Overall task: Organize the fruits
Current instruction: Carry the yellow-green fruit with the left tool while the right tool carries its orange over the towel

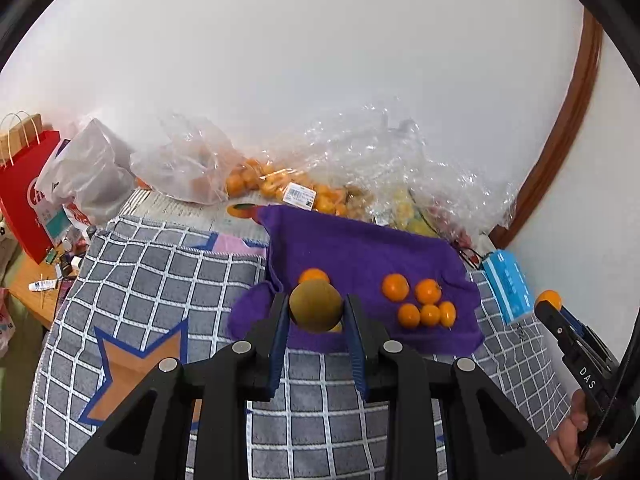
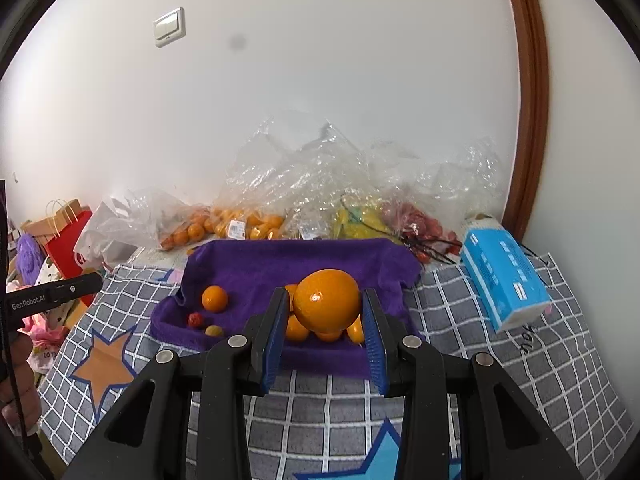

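Left claw [image 1: 316, 312] gripped a brownish-green round fruit [image 1: 316, 306]; right claw [image 2: 326, 312] clamped an orange [image 2: 326, 300]; both were above the purple towel [image 1: 360, 248] bearing small oranges [image 1: 424, 304].

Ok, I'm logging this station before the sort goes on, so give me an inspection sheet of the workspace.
Surface: grey checked blanket with star patterns, purple towel spread on it.
Job's things: small oranges clustered on the towel; bagged fruit along the wall.
Clutter: blue tissue pack, red paper bag.
Grippers: left gripper shut on a brown-green fruit; right gripper shut on an orange.
Cables: nothing seen.
Surroundings: white wall, light switch.
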`<state>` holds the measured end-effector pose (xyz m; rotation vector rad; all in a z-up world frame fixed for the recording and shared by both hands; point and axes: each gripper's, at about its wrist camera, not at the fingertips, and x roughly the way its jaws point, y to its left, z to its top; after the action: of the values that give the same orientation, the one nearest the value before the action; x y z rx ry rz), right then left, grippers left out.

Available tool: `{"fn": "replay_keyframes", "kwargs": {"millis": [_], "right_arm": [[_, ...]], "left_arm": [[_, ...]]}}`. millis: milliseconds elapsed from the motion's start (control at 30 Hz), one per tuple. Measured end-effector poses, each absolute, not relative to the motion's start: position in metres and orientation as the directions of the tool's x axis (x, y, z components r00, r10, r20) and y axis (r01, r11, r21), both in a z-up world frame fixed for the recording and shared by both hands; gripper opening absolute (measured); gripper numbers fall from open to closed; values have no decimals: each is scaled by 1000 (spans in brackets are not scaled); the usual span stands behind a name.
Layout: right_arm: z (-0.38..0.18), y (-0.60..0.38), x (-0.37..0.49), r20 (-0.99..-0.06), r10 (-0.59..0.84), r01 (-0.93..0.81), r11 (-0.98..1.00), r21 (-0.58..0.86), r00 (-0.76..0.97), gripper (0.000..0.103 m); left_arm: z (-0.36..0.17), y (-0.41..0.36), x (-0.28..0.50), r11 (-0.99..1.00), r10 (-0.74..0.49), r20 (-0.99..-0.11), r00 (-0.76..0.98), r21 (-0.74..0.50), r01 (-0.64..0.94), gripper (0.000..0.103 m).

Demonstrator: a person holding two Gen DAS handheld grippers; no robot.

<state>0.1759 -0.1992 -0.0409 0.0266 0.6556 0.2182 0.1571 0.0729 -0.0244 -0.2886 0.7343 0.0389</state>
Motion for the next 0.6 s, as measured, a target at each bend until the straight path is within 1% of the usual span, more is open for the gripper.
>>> {"fn": "replay_keyframes", "kwargs": {"millis": [600], "right_arm": [[-39,-187,208,-592,221,-215,973,82,775,36]], "left_arm": [[-26,85,195,958,-72,-674,736,-252,-138,26]]}}
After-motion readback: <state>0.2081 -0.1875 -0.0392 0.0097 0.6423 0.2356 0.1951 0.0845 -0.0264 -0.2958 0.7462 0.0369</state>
